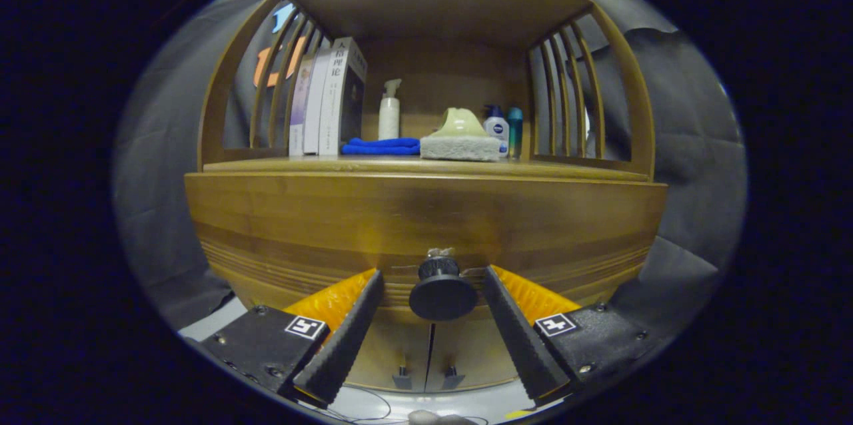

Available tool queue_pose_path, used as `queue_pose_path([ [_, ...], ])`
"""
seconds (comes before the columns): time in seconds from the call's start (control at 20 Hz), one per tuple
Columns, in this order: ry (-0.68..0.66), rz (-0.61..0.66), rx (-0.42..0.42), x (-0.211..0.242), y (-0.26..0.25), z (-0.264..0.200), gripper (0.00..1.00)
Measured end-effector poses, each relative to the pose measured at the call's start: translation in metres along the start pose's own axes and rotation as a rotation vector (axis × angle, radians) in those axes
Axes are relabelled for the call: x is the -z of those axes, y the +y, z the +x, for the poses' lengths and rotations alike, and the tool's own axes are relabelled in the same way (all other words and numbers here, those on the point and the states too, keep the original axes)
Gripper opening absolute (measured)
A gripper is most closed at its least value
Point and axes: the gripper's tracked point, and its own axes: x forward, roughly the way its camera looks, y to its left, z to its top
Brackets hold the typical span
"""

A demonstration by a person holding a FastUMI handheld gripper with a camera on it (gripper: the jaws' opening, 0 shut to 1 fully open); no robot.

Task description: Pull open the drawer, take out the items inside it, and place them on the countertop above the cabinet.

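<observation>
gripper (433,295): fingers spread, straddling the drawer (426,218) knob (442,292) without touching it, placed to grasp for pulling; drawer front flush.

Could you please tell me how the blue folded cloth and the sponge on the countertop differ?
The blue folded cloth is vivid blue and lies flat and thin; the sponge is pale and sits as a thicker block. The cloth bears nothing on it, while the sponge carries a pale green object. Both rest on the countertop, side by side, beyond the open tool, whose fingers flank the drawer knob.
</observation>
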Motion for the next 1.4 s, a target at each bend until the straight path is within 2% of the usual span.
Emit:
queue_pose_path([
  [0.2,0.036,0.041,-0.014,-0.002,0.001,0.009,0.99],
  [0.35,0.009,0.024,-0.019,-0.003,-0.002,0.011,0.99],
  [0.65,0.055,0.091,-0.015,-0.001,-0.011,-0.009,0.99],
  [0.8,0.042,0.092,-0.018,-0.004,-0.02,-0.043,0.99],
  [1.1,-0.026,0.128,-0.013,-0.019,-0.046,-0.153,0.99],
  [1.4,-0.098,0.111,-0.02,-0.037,-0.084,-0.254,0.99],
])
